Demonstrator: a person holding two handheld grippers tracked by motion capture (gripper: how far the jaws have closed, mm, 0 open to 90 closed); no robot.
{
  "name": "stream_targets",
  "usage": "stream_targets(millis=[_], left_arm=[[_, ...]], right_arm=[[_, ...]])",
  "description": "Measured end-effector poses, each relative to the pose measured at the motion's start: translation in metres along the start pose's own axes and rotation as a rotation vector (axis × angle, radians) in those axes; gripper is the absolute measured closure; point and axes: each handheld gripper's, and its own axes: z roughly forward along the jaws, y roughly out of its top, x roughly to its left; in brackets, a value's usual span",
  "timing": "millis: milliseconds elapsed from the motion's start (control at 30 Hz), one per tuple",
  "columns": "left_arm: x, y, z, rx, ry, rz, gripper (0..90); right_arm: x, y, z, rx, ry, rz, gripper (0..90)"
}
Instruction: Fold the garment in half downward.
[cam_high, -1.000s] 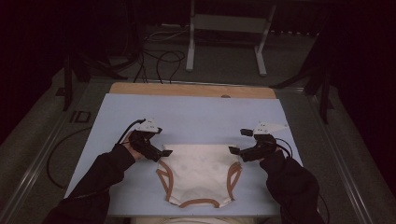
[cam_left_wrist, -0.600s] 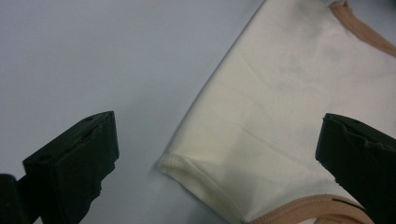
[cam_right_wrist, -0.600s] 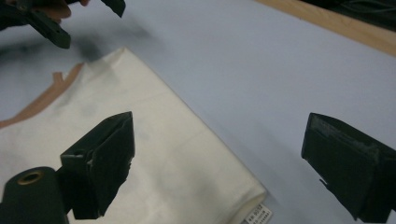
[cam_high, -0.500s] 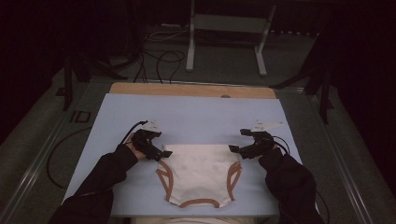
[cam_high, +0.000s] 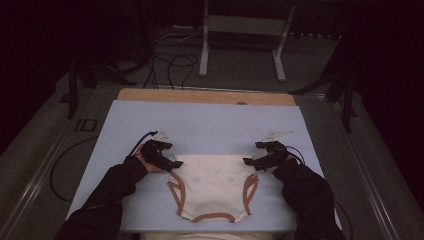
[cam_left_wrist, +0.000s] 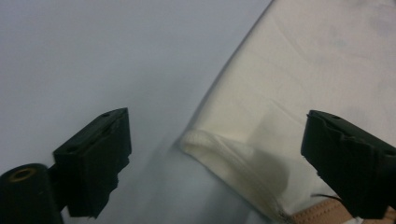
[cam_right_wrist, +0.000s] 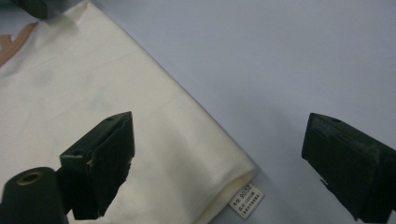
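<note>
Two grippers straddle the far corners of the cream garment (cam_high: 212, 187), which lies flat on the blue mat (cam_high: 210, 120). Left gripper (cam_high: 176, 164): jaws apart, just been closing, nothing pinched. Right gripper (cam_high: 247, 161): jaws apart. Risk: pads catching one layer only, or dragging the garment askew.

1. You are working at a pale blue table top (cam_high: 210, 120) whose far edge shows a strip of bare light wood (cam_high: 205, 96).
2. Around the table top you have grey carpeted floor (cam_high: 45, 150), crossed on both sides by metal rails (cam_high: 40, 175).
3. Beyond the far edge, loose black cables (cam_high: 170, 62) lie coiled on the floor in front of you.
4. A white metal stand (cam_high: 242, 30) rises behind them on two splayed feet.
5. Darkness takes the rest of your room; only the table top and nearby floor are lit.
</note>
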Motion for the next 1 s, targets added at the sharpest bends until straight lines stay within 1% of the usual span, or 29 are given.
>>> stream_targets(millis=[33, 100, 167, 233, 267, 300, 333, 367, 400, 467, 500, 567, 600, 633, 667, 733, 800, 900, 967, 1000], left_arm=[[0.0, -0.001, 0.0, 0.009, -0.004, 0.009, 13.2], [-0.001, -0.002, 0.002, 0.019, -0.005, 0.008, 14.3], [-0.001, -0.003, 0.003, 0.032, 0.0, 0.021, 15.7], [-0.001, -0.004, 0.004, 0.04, 0.006, 0.029, 19.3], [-0.001, -0.005, 0.004, 0.04, 0.001, 0.024, 21.3], [-0.001, -0.005, 0.005, 0.043, 0.004, 0.03, 24.2], [0.0, -0.005, 0.005, 0.043, 0.005, 0.031, 24.9], [0.0, -0.005, 0.004, 0.04, -0.001, 0.031, 27.1], [0.0, -0.005, 0.004, 0.041, 0.002, 0.033, 29.6], [0.001, -0.005, 0.005, 0.038, -0.002, 0.03, 33.0], [0.001, -0.005, 0.006, 0.041, 0.004, 0.03, 34.9], [0.001, -0.005, 0.007, 0.047, -0.001, 0.032, 39.1], [0.001, -0.005, 0.008, 0.052, -0.005, 0.031, 39.4], [0.001, -0.005, 0.008, 0.052, -0.006, 0.033, 42.2], [0.001, -0.005, 0.008, 0.05, -0.005, 0.03, 43.1], [0.001, -0.005, 0.008, 0.052, 0.004, 0.035, 46.4], [0.0, -0.005, 0.007, 0.062, 0.008, 0.045, 48.7], [-0.001, -0.006, 0.007, 0.059, 0.01, 0.038, 52.8], [-0.001, -0.006, 0.007, 0.055, 0.011, 0.03, 56.0], [-0.002, -0.006, 0.007, 0.055, 0.01, 0.033, 57.6]], right_arm=[[0.0, -0.001, 0.002, 0.008, -0.001, 0.007, 9.2], [-0.001, -0.004, 0.006, 0.023, 0.01, 0.01, 9.2], [-0.002, -0.006, 0.009, 0.037, 0.01, 0.016, 10.4], [-0.003, -0.008, 0.011, 0.048, 0.003, 0.02, 12.6], [-0.004, -0.009, 0.012, 0.061, 0.004, 0.028, 13.0], [-0.005, -0.01, 0.013, 0.077, 0.001, 0.028, 13.3], [-0.006, -0.011, 0.015, 0.09, -0.005, 0.027, 14.3], [-0.006, -0.012, 0.016, 0.097, -0.007, 0.031, 15.8], [-0.006, -0.012, 0.016, 0.106, -0.004, 0.038, 16.7], [-0.007, -0.013, 0.018, 0.108, -0.009, 0.035, 19.8], [-0.007, -0.013, 0.019, 0.109, -0.005, 0.031, 21.0], [-0.007, -0.013, 0.02, 0.114, -0.007, 0.03, 23.1], [-0.006, -0.013, 0.021, 0.114, -0.004, 0.029, 24.4], [-0.006, -0.013, 0.022, 0.117, -0.004, 0.024, 24.8], [-0.006, -0.013, 0.022, 0.119, -0.006, 0.022, 25.5], [-0.005, -0.012, 0.022, 0.124, -0.003, 0.021, 29.9], [-0.003, -0.011, 0.022, 0.132, -0.005, 0.008, 35.5], [-0.001, -0.011, 0.021, 0.14, 0.0, -0.01, 45.8], [0.0, -0.011, 0.02, 0.146, -0.002, -0.022, 49.0], [0.001, -0.011, 0.019, 0.147, 0.0, -0.021, 52.9]])
